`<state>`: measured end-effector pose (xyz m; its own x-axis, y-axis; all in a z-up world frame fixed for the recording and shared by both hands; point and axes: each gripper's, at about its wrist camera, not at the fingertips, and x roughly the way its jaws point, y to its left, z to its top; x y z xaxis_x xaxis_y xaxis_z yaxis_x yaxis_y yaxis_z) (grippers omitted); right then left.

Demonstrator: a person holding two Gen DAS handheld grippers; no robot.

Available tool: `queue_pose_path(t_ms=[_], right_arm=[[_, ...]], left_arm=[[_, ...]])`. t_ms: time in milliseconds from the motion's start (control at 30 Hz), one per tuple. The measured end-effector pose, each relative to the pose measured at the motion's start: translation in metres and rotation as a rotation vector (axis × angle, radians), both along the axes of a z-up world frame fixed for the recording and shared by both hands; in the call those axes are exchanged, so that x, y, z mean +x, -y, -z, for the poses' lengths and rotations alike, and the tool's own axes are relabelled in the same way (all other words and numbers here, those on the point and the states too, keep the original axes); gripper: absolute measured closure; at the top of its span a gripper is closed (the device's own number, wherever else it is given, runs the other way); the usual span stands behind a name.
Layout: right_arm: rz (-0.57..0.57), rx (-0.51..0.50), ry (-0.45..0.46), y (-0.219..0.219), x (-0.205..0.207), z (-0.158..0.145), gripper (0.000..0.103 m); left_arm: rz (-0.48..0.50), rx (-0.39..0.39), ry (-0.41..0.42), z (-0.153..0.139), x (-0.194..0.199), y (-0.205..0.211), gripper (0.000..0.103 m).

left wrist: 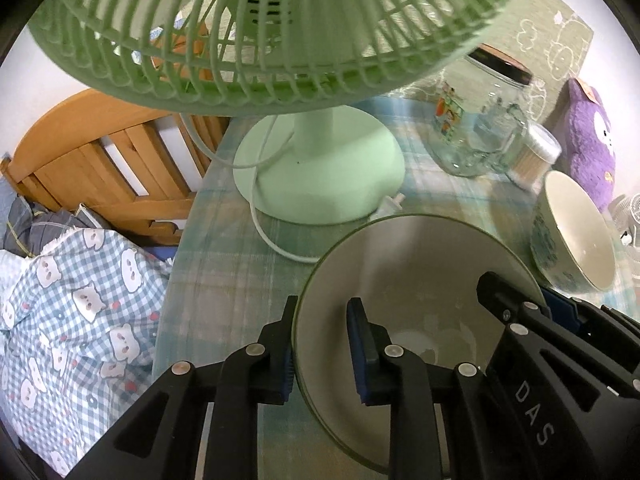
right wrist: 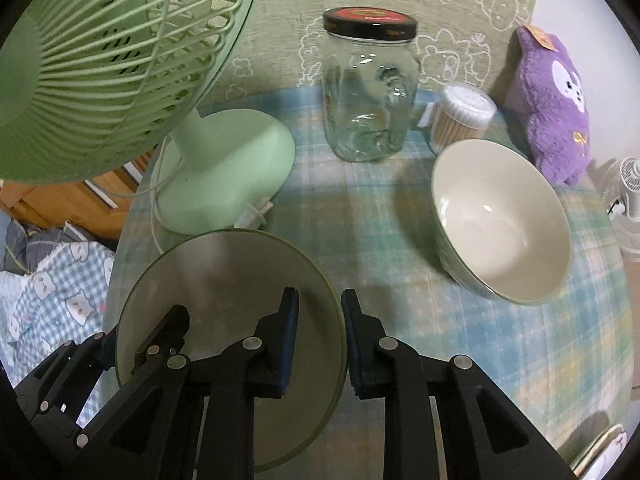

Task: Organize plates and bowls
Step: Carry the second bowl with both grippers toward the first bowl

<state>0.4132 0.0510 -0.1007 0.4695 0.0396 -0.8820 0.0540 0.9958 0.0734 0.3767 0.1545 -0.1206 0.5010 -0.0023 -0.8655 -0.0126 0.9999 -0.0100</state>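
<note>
Both grippers are clamped on the same plate (right wrist: 224, 292), one at each side of its rim. The left gripper (left wrist: 320, 344) has its pads nearly together across the plate's left edge; the right gripper (right wrist: 320, 344) pinches the right edge, jaws closed down on it. The plate sits near the table (right wrist: 360, 232) edge, face up and roughly level; being round, it has no long axis to speak of. Just beyond it is the fan base (right wrist: 224, 168), with the cord (left wrist: 260, 216) looping alongside. To the right, a bowl (right wrist: 500, 224) stands apart, with open cloth between. Jar (right wrist: 370, 88) further back.
</note>
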Motion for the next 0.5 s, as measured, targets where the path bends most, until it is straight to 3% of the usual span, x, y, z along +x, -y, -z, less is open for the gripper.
queue_pose_path(t_ms=[500], right_arm=[[-0.011, 0.017, 0.024, 0.046, -0.068, -0.034, 0.078]], left_arm=[[-0.014, 0.013, 0.032, -0.035, -0.062, 0.04, 0.082]])
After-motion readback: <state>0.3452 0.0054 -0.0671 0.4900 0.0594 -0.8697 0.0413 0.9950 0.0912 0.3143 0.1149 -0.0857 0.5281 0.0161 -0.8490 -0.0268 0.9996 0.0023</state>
